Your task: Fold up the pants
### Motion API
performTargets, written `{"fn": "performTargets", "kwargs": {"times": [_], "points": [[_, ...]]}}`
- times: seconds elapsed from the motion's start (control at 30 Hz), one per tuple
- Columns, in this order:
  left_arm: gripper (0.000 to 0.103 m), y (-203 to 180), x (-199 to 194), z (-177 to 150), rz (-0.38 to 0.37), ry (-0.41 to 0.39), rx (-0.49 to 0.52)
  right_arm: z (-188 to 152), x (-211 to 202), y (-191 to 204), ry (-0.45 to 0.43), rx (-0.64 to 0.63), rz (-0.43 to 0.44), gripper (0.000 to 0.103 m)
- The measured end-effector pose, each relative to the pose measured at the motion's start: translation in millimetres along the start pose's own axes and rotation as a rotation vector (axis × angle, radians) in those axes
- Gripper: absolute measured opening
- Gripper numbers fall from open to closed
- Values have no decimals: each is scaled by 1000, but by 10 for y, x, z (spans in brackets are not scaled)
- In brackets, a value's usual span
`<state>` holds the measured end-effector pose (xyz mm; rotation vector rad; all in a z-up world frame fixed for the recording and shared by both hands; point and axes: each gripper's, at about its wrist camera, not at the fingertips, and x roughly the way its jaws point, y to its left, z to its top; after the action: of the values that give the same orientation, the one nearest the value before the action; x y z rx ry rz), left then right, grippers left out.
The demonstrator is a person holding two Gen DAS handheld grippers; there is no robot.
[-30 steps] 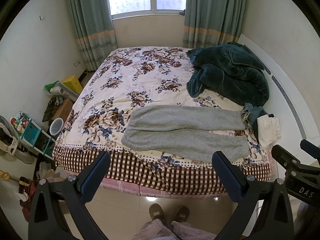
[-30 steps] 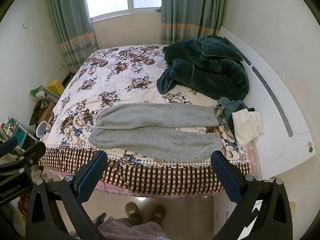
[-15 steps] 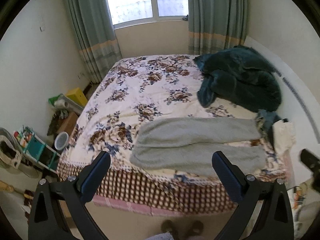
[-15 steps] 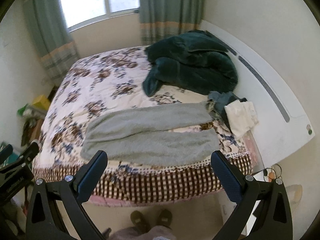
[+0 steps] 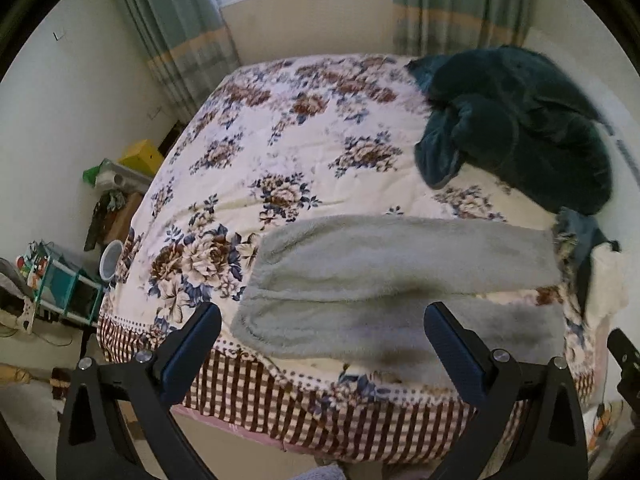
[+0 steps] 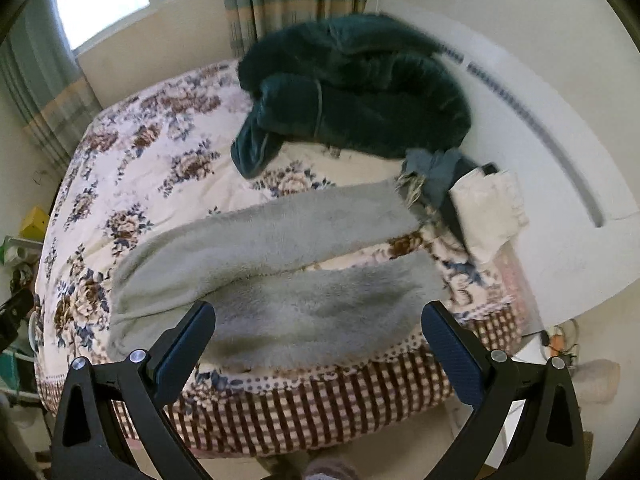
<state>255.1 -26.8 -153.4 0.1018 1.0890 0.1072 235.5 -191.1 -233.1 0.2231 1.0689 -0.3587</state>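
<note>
Left wrist view shows the left tool (image 5: 322, 334) with its fingers spread wide and nothing between them, hanging just short of the near bed edge. Straight ahead of it the grey fleece pants (image 5: 400, 276) lie flat across the floral bed (image 5: 280, 128), waist off to its left, the two legs running away to its right with a narrow gap opening between them toward the cuffs.

From the right wrist view, the right tool (image 6: 318, 332) is likewise wide apart and empty, and the pants (image 6: 280, 264) lie directly beyond its tips, the nearer leg closest.

No fold looks started; I judge this the approach before the first grasp. Next, each tool probably needs to drop onto the near leg's edge, one toward the waist and one toward the cuff, pinch the fleece and carry it over onto the far leg.

Beyond the right tool, a small pile of clothes (image 6: 480, 204) sits just beside the far cuff, touching or nearly so, and could snag there. A dark green blanket (image 6: 360, 96) is heaped farther back, well apart from the pants.
</note>
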Motion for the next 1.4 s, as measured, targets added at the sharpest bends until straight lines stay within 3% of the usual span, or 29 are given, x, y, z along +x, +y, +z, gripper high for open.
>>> {"fn": "performTargets", "kwargs": {"times": [0.17, 0.27, 0.47, 0.67, 1.0, 1.13, 1.2, 1.27, 1.3, 1.37, 1.4], "points": [[103, -195, 836, 362, 31, 117, -98, 606, 1215, -127, 84, -11, 43, 103], [103, -322, 1496, 538, 31, 212, -158, 936, 1980, -216, 113, -14, 21, 103], [103, -483, 2648, 755, 26, 366, -281, 1444, 3487, -539, 223, 118, -2, 103], [103, -563, 3997, 995, 7, 526, -426, 1688, 4852, -819, 324, 308, -33, 103], [101, -421, 5282, 1323, 82, 670, -565, 2008, 6512, -720, 483, 451, -114, 103], [79, -419, 5488, 1200, 107, 747, -576, 2033, 6921, -615, 562, 506, -108, 103], [77, -386, 5515, 1138, 80, 747, -613, 2021, 7098, -540, 601, 519, -100, 98], [56, -358, 5477, 1122, 49, 717, -634, 2014, 7223, -465, 623, 520, -109, 94], [46, -349, 5410, 1128, 41, 691, -625, 2028, 7244, -444, 612, 516, -108, 87], [9, -326, 5265, 1142, 21, 635, -610, 2066, 7233, -403, 585, 489, -105, 66], [8, -300, 5163, 1145, 3, 597, -604, 2067, 7167, -393, 571, 466, -109, 44]]}}
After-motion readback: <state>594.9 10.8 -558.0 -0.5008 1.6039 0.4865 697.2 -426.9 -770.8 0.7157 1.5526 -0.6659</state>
